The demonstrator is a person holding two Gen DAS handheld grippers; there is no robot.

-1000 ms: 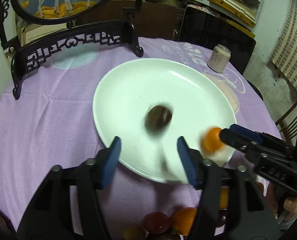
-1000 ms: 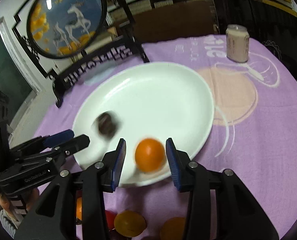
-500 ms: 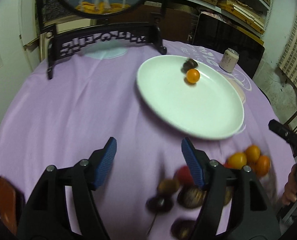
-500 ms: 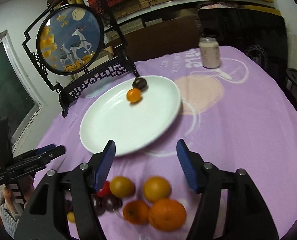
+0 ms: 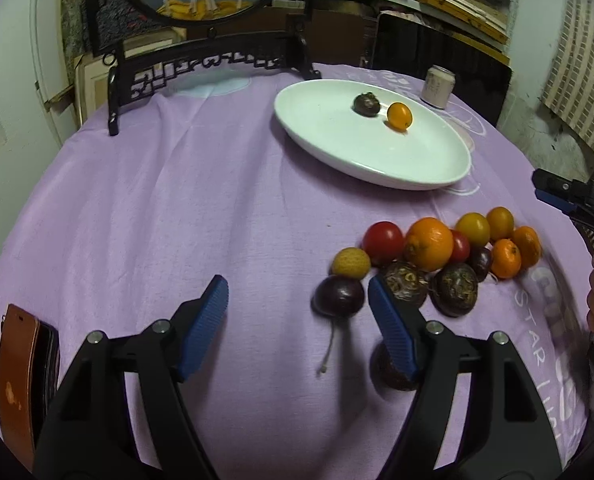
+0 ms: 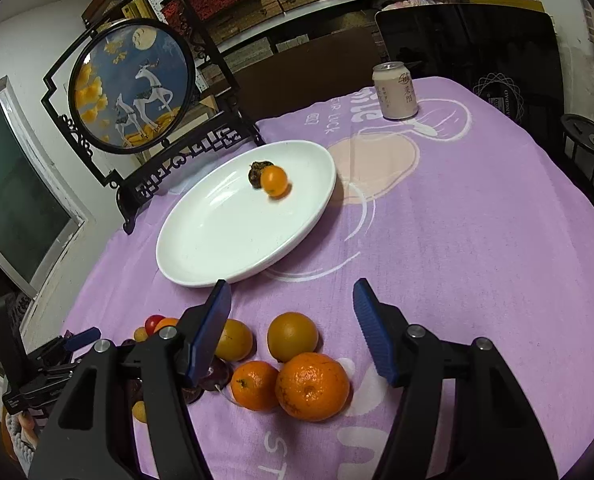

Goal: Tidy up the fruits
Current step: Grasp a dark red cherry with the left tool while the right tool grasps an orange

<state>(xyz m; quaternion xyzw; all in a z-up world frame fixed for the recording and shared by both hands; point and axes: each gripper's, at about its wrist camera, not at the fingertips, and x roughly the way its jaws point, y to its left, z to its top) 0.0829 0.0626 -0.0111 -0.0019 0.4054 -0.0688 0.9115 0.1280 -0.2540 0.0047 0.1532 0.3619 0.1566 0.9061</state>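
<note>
A white oval plate [image 5: 377, 160] [image 6: 217, 248] on the purple cloth holds a dark passion fruit [image 5: 366, 104] [image 6: 255, 172] and a small orange fruit [image 5: 399, 116] [image 6: 273, 181]. Several loose fruits lie in a pile near me: a big orange [image 5: 429, 244], a red tomato [image 5: 383, 238], a dark plum [image 5: 339, 296], and in the right wrist view two mandarins [image 6: 312, 386] [image 6: 255, 385]. My left gripper [image 5: 297, 320] is open and empty, just left of the plum. My right gripper [image 6: 293, 328] is open and empty above the pile.
A black carved stand with a round deer painting [image 5: 209, 60] [image 6: 133, 88] stands behind the plate. A drink can [image 5: 439, 86] [image 6: 395, 90] is at the far side. A brown phone case [image 5: 21, 380] lies at the left edge.
Both grippers let go of their fruits on the plate, then pulled back and lifted away toward the loose pile. The passion fruit and orange fruit now rest at the plate's far end.
</note>
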